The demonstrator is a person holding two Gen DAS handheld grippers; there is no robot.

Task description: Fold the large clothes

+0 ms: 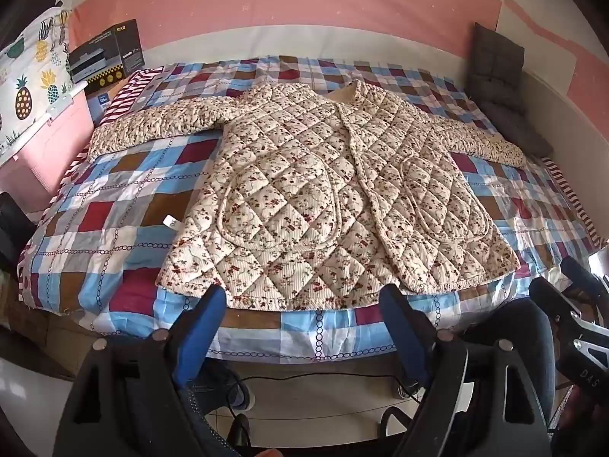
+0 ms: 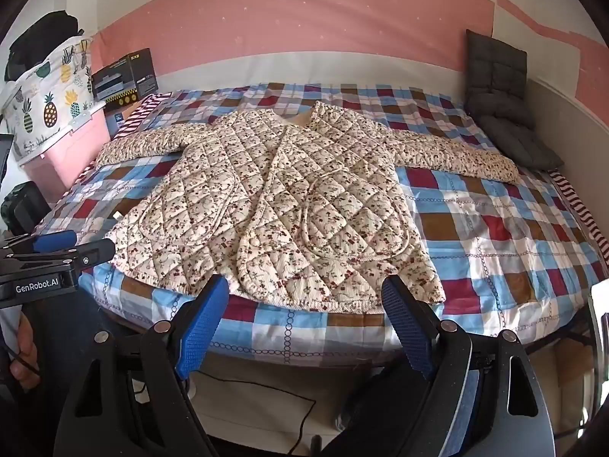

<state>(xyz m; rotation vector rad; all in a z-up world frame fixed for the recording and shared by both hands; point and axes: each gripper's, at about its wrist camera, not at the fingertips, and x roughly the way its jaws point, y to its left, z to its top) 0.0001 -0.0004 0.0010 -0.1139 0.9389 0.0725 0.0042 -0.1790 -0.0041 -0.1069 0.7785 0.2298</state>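
A cream quilted jacket with small red flowers [image 1: 327,190] lies flat, front up, on the checked bedspread [image 1: 114,198], both sleeves spread out to the sides. It also shows in the right wrist view [image 2: 274,205]. My left gripper [image 1: 304,297] is open and empty, held just before the jacket's hem at the bed's near edge. My right gripper [image 2: 304,285] is open and empty, also near the hem. The right gripper's fingers [image 1: 578,278] show at the right edge of the left view. The left gripper's fingers [image 2: 76,243] show at the left edge of the right view.
A dark grey cushion [image 2: 498,87] leans in the bed's far right corner. A pink storage box [image 2: 72,144] with a pineapple-print cover [image 2: 49,99] and a black carton [image 2: 125,76] stand to the left. A cable [image 2: 266,388] runs on the floor below the bed edge.
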